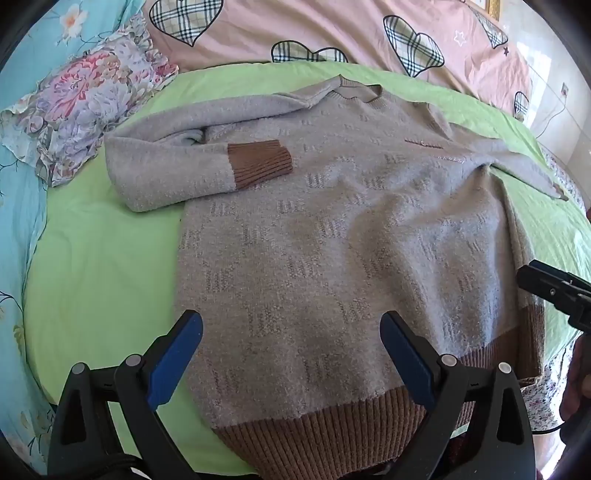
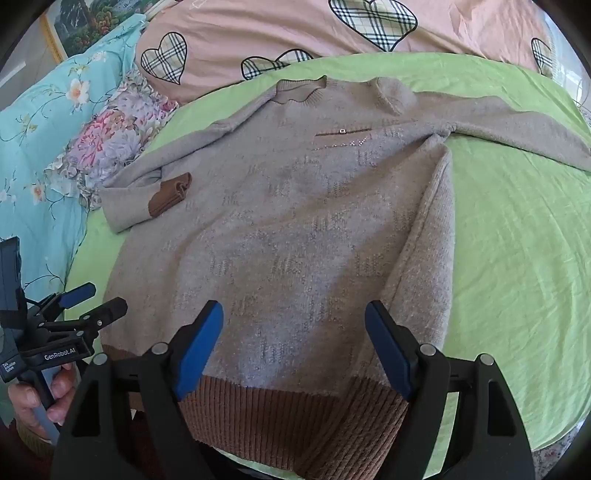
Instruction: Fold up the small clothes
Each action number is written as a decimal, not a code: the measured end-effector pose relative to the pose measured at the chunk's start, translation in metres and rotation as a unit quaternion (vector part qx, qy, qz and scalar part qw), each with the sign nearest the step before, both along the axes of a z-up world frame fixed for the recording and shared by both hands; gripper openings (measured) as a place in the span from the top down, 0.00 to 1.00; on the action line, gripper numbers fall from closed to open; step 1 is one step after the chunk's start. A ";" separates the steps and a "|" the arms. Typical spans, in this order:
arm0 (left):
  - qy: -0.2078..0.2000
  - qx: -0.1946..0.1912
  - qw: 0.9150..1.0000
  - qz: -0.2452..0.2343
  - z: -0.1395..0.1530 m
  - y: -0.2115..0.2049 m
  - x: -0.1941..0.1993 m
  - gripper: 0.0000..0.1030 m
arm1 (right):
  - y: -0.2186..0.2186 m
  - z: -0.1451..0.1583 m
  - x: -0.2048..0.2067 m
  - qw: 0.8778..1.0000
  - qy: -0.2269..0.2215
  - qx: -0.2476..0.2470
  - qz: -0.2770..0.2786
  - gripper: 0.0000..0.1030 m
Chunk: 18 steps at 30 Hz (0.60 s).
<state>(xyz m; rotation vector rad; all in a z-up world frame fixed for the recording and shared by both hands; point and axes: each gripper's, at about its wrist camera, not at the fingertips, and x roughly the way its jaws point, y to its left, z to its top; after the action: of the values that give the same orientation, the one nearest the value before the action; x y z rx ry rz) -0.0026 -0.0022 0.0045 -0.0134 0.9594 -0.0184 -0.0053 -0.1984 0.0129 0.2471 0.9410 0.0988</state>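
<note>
One sleeve (image 1: 177,173) of the sweater (image 1: 332,240) lies folded in — the far-right sleeve (image 2: 517,125) remains. I hold both grippers, left gripper (image 1: 291,354) and right gripper (image 2: 295,339), open, empty.

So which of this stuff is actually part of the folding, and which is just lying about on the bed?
Part of the job:
- grey sweater, one sleeve already folded in
- left tongs, open
- right tongs, open
- green sheet it lies on

Just lying about:
- pink heart-print quilt
- floral pillow
- turquoise flowered cover
</note>
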 end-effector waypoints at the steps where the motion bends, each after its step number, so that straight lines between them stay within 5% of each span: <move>1: -0.002 -0.002 1.000 -0.001 0.001 0.000 0.000 0.06 | 0.001 0.000 -0.001 1.000 -0.001 -0.001 0.001 0.23; 18: 0.006 -0.020 1.000 -0.005 0.001 -0.002 -0.003 0.06 | 0.007 0.002 0.001 1.000 -0.002 -0.013 0.014 0.23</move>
<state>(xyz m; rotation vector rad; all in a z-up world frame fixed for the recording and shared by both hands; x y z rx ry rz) -0.0059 -0.0044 0.0059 -0.0466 0.9718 -0.0471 -0.0047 -0.1918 0.0146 0.2098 0.9414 0.1137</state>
